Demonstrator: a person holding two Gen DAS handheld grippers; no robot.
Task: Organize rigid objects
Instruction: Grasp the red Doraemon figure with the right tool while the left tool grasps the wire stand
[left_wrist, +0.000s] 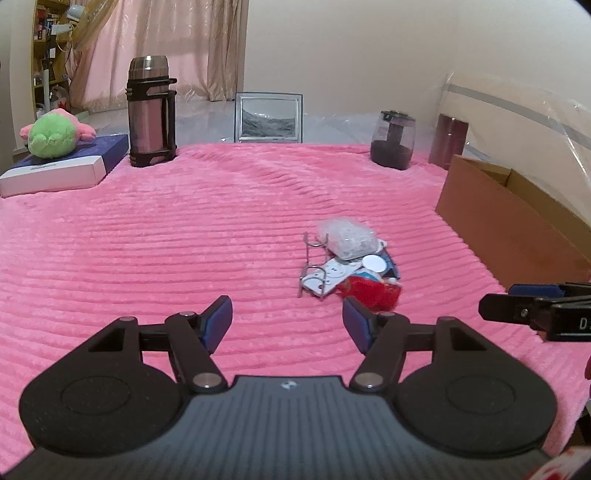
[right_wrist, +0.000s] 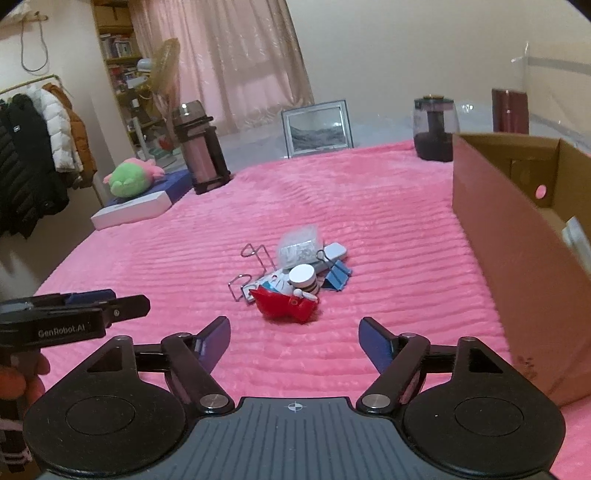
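A small pile lies on the pink blanket (left_wrist: 184, 240): a red toy (right_wrist: 286, 306), a white round cap (right_wrist: 302, 275), a clear box of small parts (right_wrist: 298, 243), a wire holder (right_wrist: 255, 273) and blue binder clips (right_wrist: 338, 277). The pile also shows in the left wrist view, with the red toy (left_wrist: 373, 293) and clear box (left_wrist: 349, 238). My left gripper (left_wrist: 287, 317) is open and empty, left of and short of the pile. My right gripper (right_wrist: 294, 336) is open and empty, just short of the red toy.
An open cardboard box (right_wrist: 517, 240) stands at the right, and shows in the left wrist view (left_wrist: 509, 221). At the back are a steel flask (left_wrist: 150, 110), a picture frame (left_wrist: 269, 118), a dark jar (left_wrist: 393, 142), and a green plush (left_wrist: 51, 134) on a flat box.
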